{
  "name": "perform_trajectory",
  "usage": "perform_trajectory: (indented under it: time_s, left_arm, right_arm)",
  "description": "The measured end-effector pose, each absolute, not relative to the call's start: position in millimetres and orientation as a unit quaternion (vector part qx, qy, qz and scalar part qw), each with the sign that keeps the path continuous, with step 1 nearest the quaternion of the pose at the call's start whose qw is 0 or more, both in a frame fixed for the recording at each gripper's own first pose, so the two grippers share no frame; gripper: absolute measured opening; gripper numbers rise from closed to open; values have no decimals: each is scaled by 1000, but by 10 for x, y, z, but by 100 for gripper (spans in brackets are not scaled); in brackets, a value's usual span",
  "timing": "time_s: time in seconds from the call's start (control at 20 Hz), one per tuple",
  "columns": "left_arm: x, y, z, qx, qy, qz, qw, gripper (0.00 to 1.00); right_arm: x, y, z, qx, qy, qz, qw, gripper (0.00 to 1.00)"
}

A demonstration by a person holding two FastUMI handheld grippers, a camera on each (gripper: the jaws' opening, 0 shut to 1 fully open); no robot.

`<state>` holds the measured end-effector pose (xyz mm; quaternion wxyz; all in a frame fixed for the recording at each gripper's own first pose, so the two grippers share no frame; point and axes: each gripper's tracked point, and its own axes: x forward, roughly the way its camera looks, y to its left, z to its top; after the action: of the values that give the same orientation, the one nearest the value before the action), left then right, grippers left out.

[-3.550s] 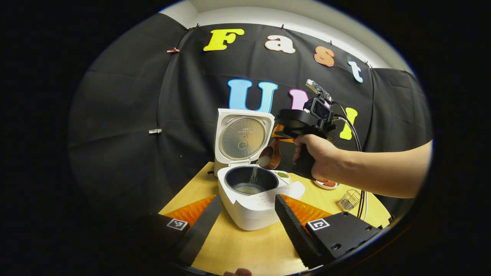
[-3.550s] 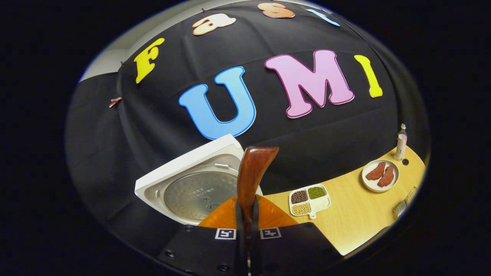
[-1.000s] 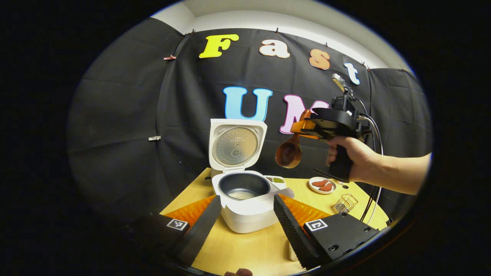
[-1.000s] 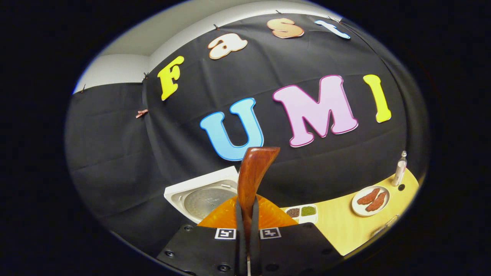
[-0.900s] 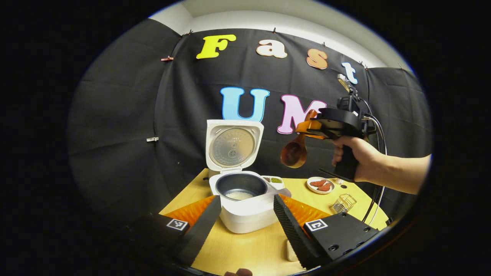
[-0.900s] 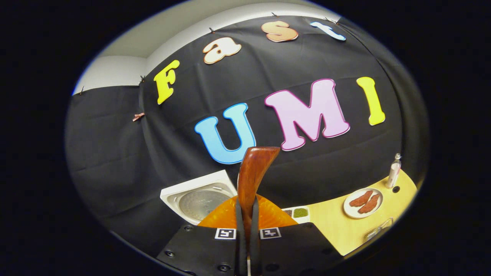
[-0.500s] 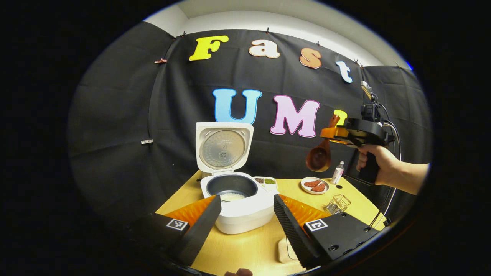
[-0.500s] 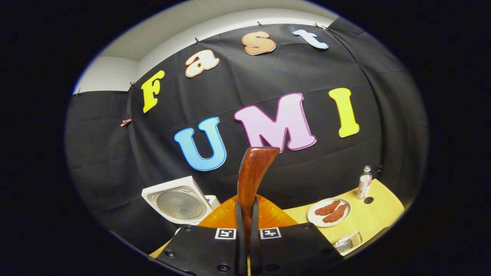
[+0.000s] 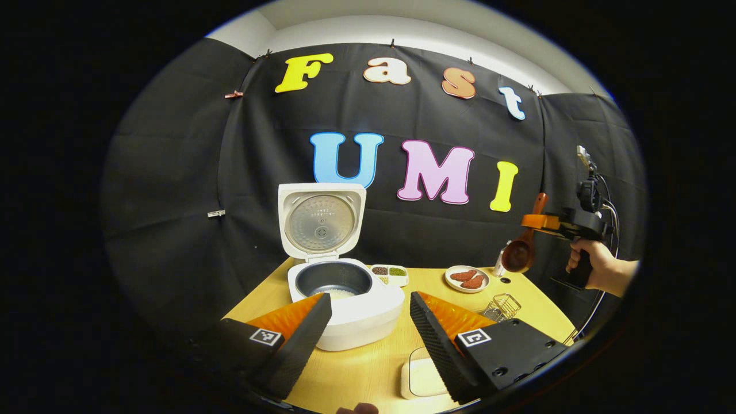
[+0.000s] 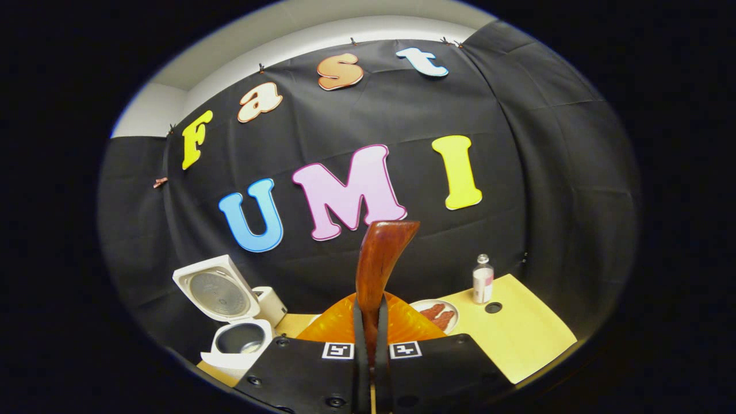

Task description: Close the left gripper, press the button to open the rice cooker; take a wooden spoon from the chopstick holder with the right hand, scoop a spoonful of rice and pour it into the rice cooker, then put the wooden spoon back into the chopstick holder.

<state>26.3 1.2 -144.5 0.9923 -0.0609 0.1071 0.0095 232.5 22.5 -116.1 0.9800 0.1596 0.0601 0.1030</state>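
Note:
The white rice cooker (image 9: 368, 322) stands open on the wooden table, lid (image 9: 321, 221) upright, with rice in its dark pot (image 9: 333, 280). My left gripper (image 9: 371, 299) is open, its fingers either side of the cooker's front and apart from it. At the far right a hand (image 9: 598, 270) holds my right gripper (image 9: 537, 221), shut on the wooden spoon (image 9: 519, 253); the spoon's bowl hangs down, above and behind the wire chopstick holder (image 9: 501, 306). In the right gripper view the spoon handle (image 10: 376, 259) rises from my right gripper (image 10: 371, 322), and the cooker (image 10: 236, 339) lies low left.
A plate of red pieces (image 9: 467, 278), a small divided tray of beans (image 9: 390, 272) and a small bottle (image 10: 483, 279) sit along the table's back. A white rice container (image 9: 422, 379) is near the front edge by my left gripper's right finger. A round hole (image 10: 493, 307) marks the table's right end.
The right gripper has carried the spoon from pouring over the cooker's pot rightwards and lower, to the table's right end. The left gripper has drawn back, bringing the rice container into view.

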Motion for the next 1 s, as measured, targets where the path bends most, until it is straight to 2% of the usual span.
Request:
perform_trajectory:
  time_s: [0.45,0.7,1.0]
  left_arm:
    - [360,-330,-1456,-44,123,29,991,95]
    - [351,-476,-1531,-39,135,47,989,95]
    - [296,-683,-1581,-31,146,40,988,95]
  right_arm:
    - [2588,-335,-2313,154,118,81,978,8]
    - [2676,-314,-2956,175,153,79,969,8]
    - [2779,-243,-3373,195,187,78,960,9]
